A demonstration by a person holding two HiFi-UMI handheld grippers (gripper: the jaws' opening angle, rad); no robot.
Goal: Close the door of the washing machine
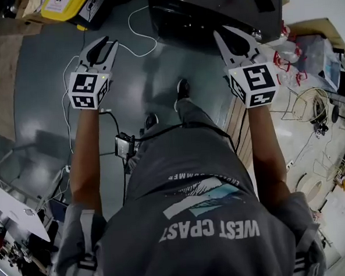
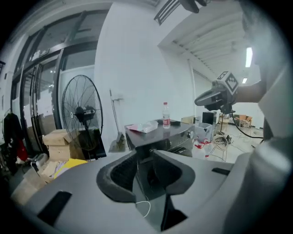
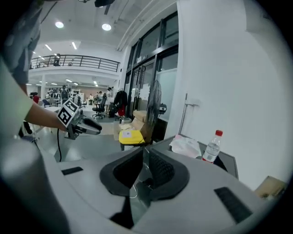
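- Plainly this is the approach and not yet the closing: both tools are held out ahead of the person at arm's length, and neither touches anything.
- The washing machine (image 1: pixel 211 12) is the dark box across the grey floor (image 1: pixel 36 102) in front of the person's feet, with a water bottle (image 2: pixel 166 114) standing on its lid.
- Its door does not show clearly in any view, so I cannot tell how far open it stands or to which side it swings.
- The left tool (image 2: pixel 145 153) has its jaws partly apart, with a clear gap at the tips and only the far machine seen through it; it holds nothing.
- The right tool (image 3: pixel 143 151) has its jaws drawn in until the tips about meet, and it is empty as well.
- Next, I judge, comes a step closer and a drop of one tool to the machine's front, to find the door's free edge.
- After that, a flat push on the door's outer face should do, carried through until it seats; no grip is needed, so the closed right tool looks the handier one.
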